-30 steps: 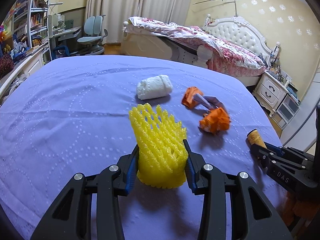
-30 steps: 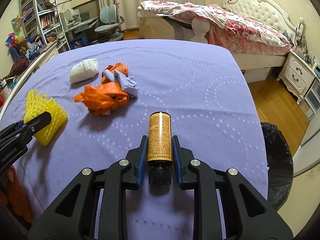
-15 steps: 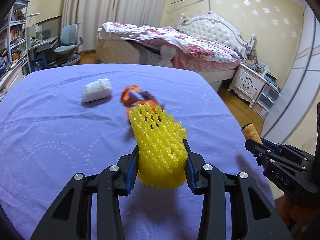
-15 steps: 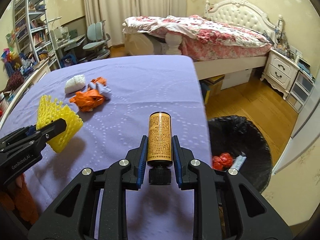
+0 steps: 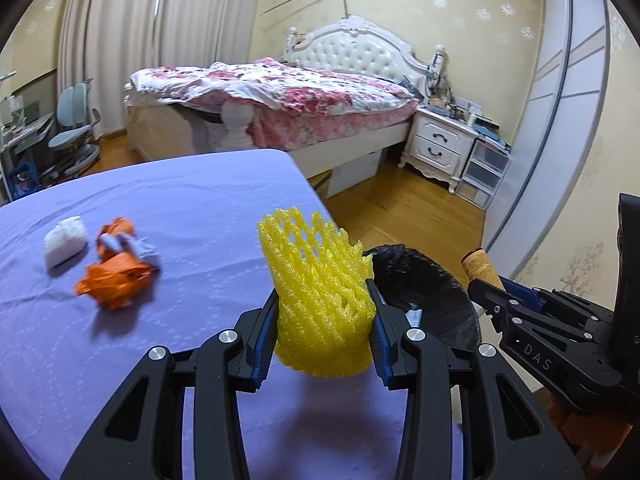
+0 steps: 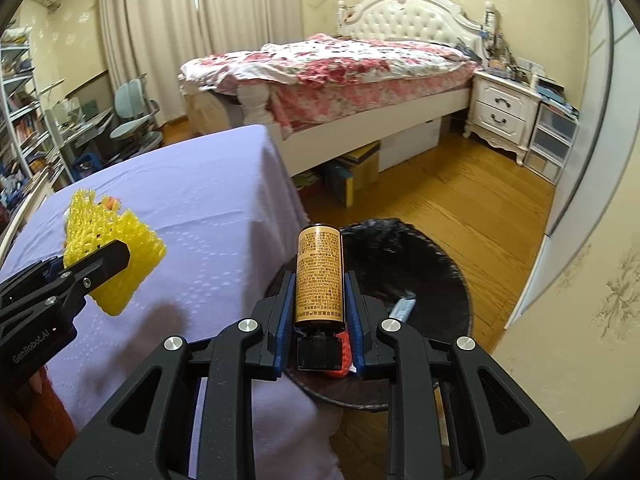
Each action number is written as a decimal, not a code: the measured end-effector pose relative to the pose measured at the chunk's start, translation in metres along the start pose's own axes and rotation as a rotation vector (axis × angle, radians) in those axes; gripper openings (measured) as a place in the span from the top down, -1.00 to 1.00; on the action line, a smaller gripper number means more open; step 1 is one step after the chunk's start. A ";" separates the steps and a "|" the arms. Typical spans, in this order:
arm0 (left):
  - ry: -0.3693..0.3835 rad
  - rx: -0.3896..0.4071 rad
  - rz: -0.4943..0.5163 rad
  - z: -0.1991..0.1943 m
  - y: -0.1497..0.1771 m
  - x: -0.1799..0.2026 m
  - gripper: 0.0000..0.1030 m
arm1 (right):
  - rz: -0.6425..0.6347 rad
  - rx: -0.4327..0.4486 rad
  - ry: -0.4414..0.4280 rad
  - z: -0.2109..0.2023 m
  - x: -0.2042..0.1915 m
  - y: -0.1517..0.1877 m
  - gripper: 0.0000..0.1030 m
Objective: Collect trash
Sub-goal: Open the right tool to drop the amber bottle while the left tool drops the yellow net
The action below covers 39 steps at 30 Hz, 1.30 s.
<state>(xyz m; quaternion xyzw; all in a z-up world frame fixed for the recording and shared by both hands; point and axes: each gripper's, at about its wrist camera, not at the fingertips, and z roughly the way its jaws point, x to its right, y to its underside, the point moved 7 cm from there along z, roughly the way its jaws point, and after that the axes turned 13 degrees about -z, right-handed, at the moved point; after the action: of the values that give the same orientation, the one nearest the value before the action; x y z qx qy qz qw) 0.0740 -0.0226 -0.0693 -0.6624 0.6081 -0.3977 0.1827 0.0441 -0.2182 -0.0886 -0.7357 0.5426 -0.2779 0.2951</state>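
My left gripper [image 5: 322, 316] is shut on a yellow foam net sleeve [image 5: 318, 296], held above the purple-covered table [image 5: 192, 208] near its right edge. My right gripper [image 6: 318, 304] is shut on an amber bottle [image 6: 319, 276] with a black cap, held over the black-lined trash bin [image 6: 432, 264] on the floor. The bin [image 5: 424, 288] shows behind the net in the left wrist view, with a little trash inside. On the table lie an orange crumpled wrapper [image 5: 114, 276] and a white wad [image 5: 65, 236]. The left gripper [image 6: 92, 264] with the net [image 6: 108, 248] shows at the left of the right wrist view.
A bed [image 6: 332, 68] with a floral cover stands beyond the table. A white nightstand [image 6: 504, 112] and clear drawers are at the right. Wooden floor [image 6: 460, 196] surrounds the bin. A desk chair [image 6: 132, 116] and shelves stand at the left.
Both grippers swung right with their loads, from over the middle of the table to its right edge. The bin has come into view under the bottle. The table trash now lies at the left.
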 end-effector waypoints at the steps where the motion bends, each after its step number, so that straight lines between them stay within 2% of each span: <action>1: 0.005 -0.005 0.013 0.007 -0.001 0.008 0.21 | 0.008 -0.001 0.006 0.002 0.006 0.001 0.55; 9: 0.024 -0.036 0.076 0.037 0.000 0.049 0.21 | 0.064 -0.014 0.037 0.017 0.046 0.008 0.55; 16: 0.013 -0.070 0.123 0.057 0.003 0.067 0.18 | 0.094 -0.020 0.047 0.027 0.068 0.011 0.55; 21: -0.017 -0.081 0.127 0.065 0.007 0.064 -0.25 | 0.109 -0.025 0.055 0.032 0.077 0.014 0.53; 23: -0.026 -0.079 0.126 0.065 0.009 0.062 -0.43 | 0.115 -0.030 0.061 0.037 0.081 0.014 0.44; 24: -0.030 -0.079 0.124 0.066 0.010 0.061 -0.44 | 0.118 -0.031 0.064 0.038 0.081 0.014 0.30; 26: -0.037 -0.084 0.114 0.066 0.011 0.059 -0.49 | 0.129 -0.032 0.073 0.039 0.082 0.015 0.20; 28: -0.040 -0.084 0.103 0.065 0.011 0.057 -0.51 | 0.137 -0.031 0.077 0.038 0.084 0.017 0.19; 35: -0.080 -0.042 0.120 0.051 0.008 0.046 -0.52 | 0.128 -0.025 0.078 0.033 0.077 0.017 -0.08; 39: -0.125 -0.017 0.101 0.039 0.007 0.026 -0.52 | 0.114 -0.026 0.048 0.033 0.059 0.015 -0.10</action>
<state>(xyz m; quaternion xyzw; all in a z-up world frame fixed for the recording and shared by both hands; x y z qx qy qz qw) 0.0973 -0.0576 -0.0904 -0.6560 0.6314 -0.3407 0.2343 0.0737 -0.2742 -0.1168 -0.7005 0.5941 -0.2710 0.2881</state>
